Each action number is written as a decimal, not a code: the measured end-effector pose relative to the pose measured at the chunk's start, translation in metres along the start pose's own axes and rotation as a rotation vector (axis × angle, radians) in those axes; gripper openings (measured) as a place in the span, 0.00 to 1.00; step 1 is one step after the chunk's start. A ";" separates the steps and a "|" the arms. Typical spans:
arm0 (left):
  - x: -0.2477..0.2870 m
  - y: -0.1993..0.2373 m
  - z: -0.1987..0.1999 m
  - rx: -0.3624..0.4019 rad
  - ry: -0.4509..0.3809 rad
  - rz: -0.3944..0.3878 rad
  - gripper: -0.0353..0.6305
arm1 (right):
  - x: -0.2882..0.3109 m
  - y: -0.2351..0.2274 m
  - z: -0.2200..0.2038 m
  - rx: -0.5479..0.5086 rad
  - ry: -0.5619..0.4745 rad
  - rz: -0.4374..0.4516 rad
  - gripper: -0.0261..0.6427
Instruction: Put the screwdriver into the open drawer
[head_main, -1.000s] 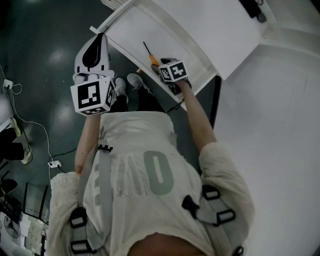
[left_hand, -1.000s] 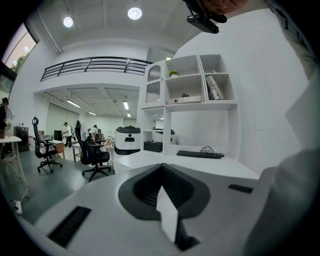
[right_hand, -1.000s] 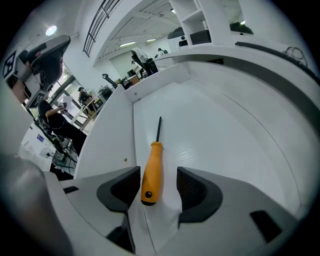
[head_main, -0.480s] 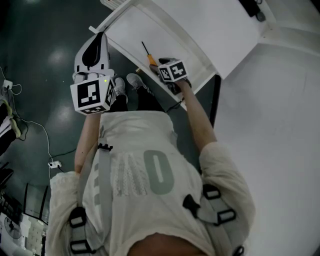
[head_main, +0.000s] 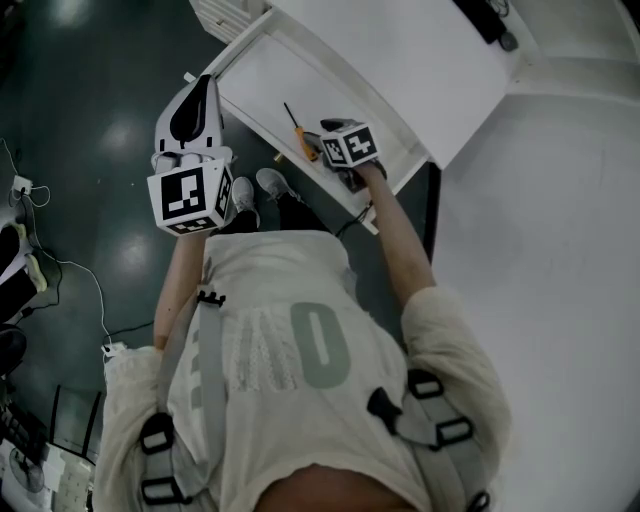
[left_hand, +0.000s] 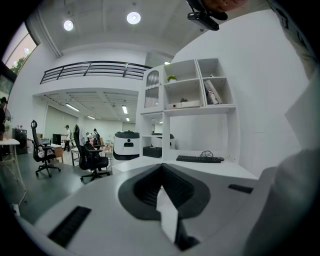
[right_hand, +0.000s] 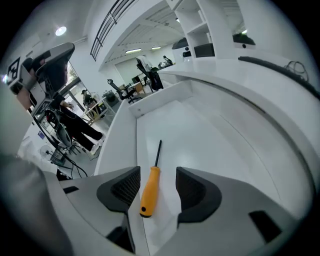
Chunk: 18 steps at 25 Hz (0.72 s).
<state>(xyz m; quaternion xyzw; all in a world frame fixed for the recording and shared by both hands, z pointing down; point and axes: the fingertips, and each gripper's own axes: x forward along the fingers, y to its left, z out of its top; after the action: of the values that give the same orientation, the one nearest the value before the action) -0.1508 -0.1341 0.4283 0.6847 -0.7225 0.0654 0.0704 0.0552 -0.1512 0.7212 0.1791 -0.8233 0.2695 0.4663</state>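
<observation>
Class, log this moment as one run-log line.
screwdriver: lying in drawer | right claw: open, either side of handle | left claw: shut, empty

Dim head view, bright ceiling spotlights (left_hand: 133, 18) in the gripper views, fisheye bending and dark vignetted corners

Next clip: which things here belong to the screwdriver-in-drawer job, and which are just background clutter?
Job: screwdriver, lying between the jaws of the right gripper, which is open; open drawer.
Lying about: keyboard, office chair, shelf unit; left gripper, shut and empty.
</observation>
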 end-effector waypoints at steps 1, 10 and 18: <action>0.000 0.000 0.003 0.002 -0.008 0.000 0.06 | -0.004 -0.002 0.009 -0.013 -0.018 -0.011 0.35; 0.002 0.006 0.027 0.001 -0.075 0.003 0.06 | -0.068 -0.010 0.115 -0.171 -0.251 -0.113 0.35; -0.003 0.020 0.064 0.009 -0.165 -0.010 0.06 | -0.177 0.055 0.228 -0.353 -0.616 -0.186 0.35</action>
<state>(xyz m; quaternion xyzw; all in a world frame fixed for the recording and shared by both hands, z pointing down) -0.1716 -0.1419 0.3648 0.6916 -0.7222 0.0116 0.0076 -0.0389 -0.2396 0.4572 0.2426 -0.9392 0.0132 0.2427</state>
